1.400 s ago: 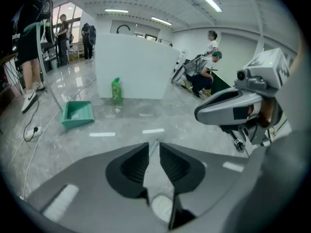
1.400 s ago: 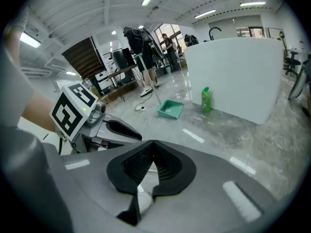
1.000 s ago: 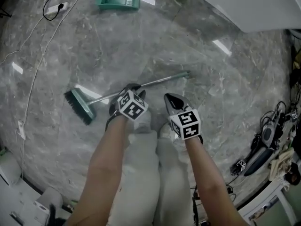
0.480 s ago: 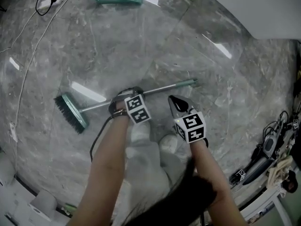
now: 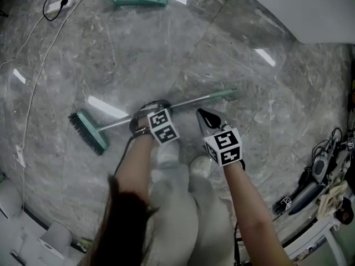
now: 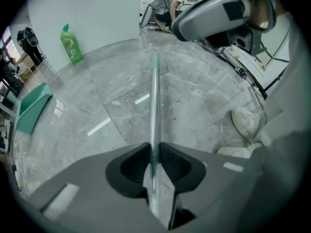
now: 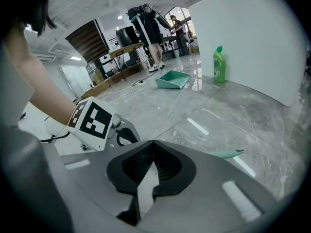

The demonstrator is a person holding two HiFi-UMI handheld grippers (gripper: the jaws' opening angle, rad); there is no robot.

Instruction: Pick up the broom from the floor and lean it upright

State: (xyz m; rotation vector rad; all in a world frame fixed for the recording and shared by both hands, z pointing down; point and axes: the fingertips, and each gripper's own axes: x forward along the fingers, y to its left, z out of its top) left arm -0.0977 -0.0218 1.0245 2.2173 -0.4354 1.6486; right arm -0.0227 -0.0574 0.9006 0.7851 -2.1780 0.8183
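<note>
**Left gripper has dropped onto the broom**

Lower than a second ago, it now clamps the metal handle between narrowly parted jaws. The brush head lies off to its left and the green handle tip ahead, with the broom flat on the floor. The right gripper hovers just beside the handle, jaws closed and empty.

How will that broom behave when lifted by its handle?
The handle of the broom looks metal, so probably stiff. Smooth and round, it may twist in the left gripper. The brush head likely makes that end sag.
</note>
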